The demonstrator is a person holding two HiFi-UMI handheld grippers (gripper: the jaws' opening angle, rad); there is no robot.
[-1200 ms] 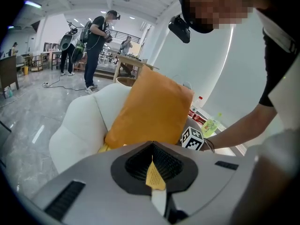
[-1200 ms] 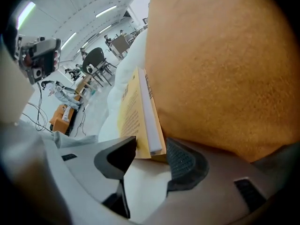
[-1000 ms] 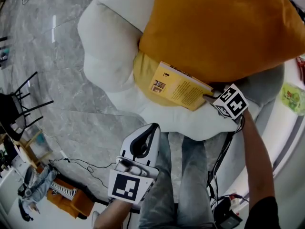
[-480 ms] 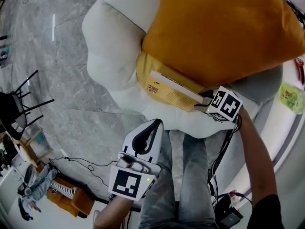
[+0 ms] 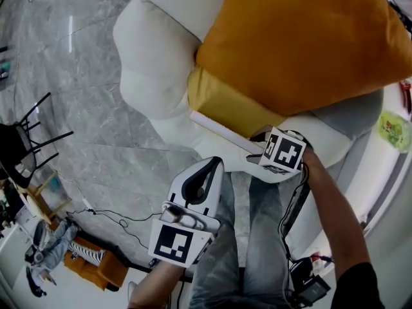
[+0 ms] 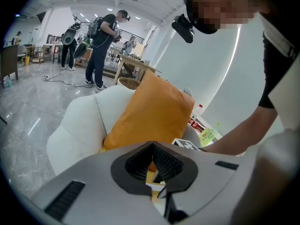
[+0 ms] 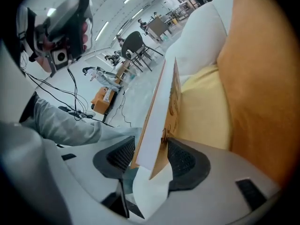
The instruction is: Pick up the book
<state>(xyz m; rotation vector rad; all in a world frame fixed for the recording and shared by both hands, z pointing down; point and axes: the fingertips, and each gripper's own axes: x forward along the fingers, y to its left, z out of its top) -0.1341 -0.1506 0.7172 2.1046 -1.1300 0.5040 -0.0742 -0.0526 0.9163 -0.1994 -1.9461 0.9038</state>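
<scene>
The right tool (image 7: 150,154) is gripping the book (image 7: 158,116) by one corner, with a pad on each side. Its jaws have just been opening a little with the book between them. The book is tipped up on its edge, so the head view is showing only its thin white page side. It is sitting just in front of the yellow cushion (image 5: 222,102), over the front of the white chair (image 5: 151,63). I cannot tell if its far end is touching the seat. A big orange cushion (image 5: 302,37) is lying on top of the yellow one and filling most of the chair. The person's right arm (image 5: 331,205) is reaching in from the lower right to hold that tool. The left tool (image 5: 207,169) is hanging lower down, over the person's legs (image 5: 254,237) in blue jeans, apart from the book. Its jaws are closed with the tips touching, and nothing is sitting between them. It is pointing toward the chair. The grey floor (image 5: 77,114) is shining to the left of the chair, and a black wire (image 5: 116,221) is lying on it.
</scene>
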